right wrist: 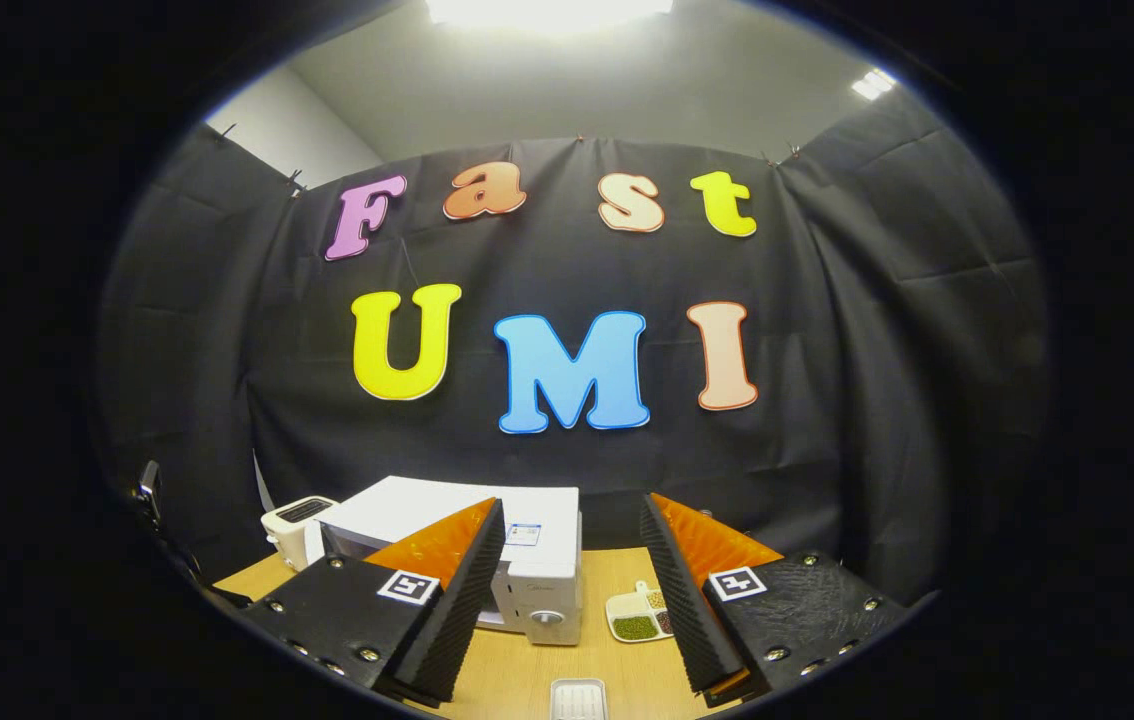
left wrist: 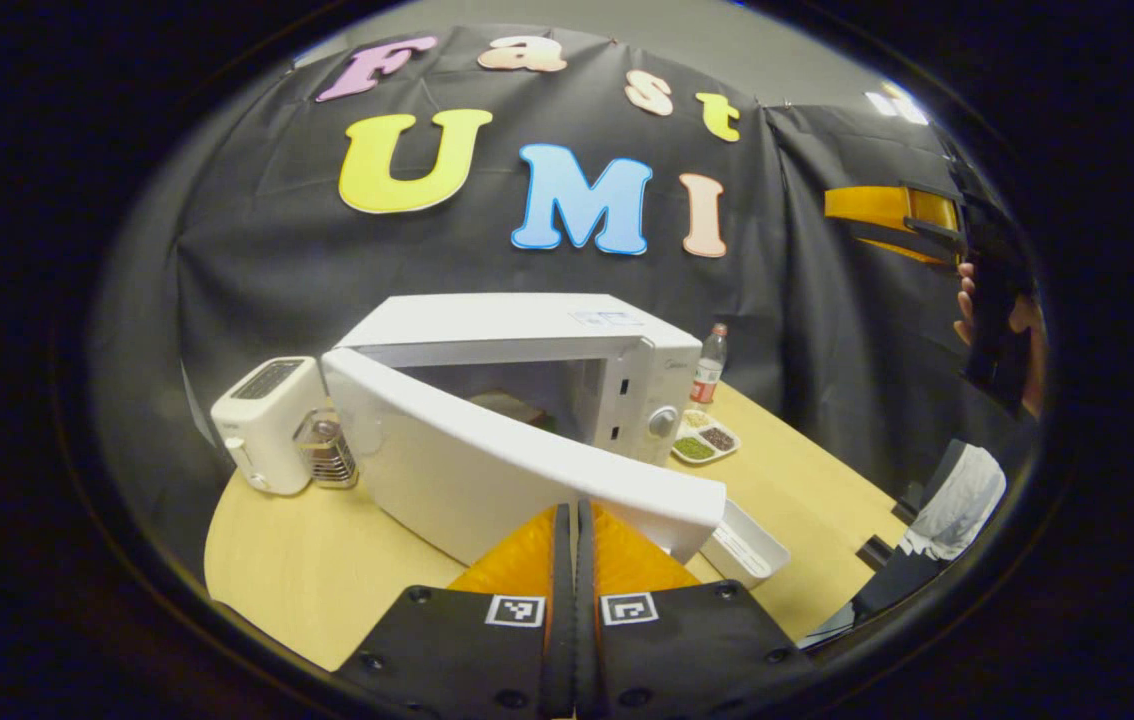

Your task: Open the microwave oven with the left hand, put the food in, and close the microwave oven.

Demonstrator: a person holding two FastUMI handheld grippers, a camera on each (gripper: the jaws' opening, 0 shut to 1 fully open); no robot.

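Observation:
The white microwave point(left wrist: 627, 380) stands on the wooden table point(left wrist: 307, 560) with its door point(left wrist: 467, 460) swung partly open toward me. Inside the cavity lies a dark and green object point(left wrist: 519, 405), too dim to name. My left gripper point(left wrist: 572, 510) is shut, fingers pressed together, tips against the door's lower free edge. In the left gripper view, my right gripper point(left wrist: 842, 222) hangs high at the right, held by a hand point(left wrist: 967, 300), away from the oven. In the right gripper view, my right gripper point(right wrist: 572, 502) stands open and holds nothing, above and in front of the microwave point(right wrist: 537, 545).
A white toaster point(left wrist: 267, 420) and a glass jar point(left wrist: 327, 450) stand left of the oven. A bottle point(left wrist: 710, 365) and a divided dish point(left wrist: 702, 440) with grains sit to its right. A white tray point(left wrist: 747, 540) lies near the table's front, under the door's corner.

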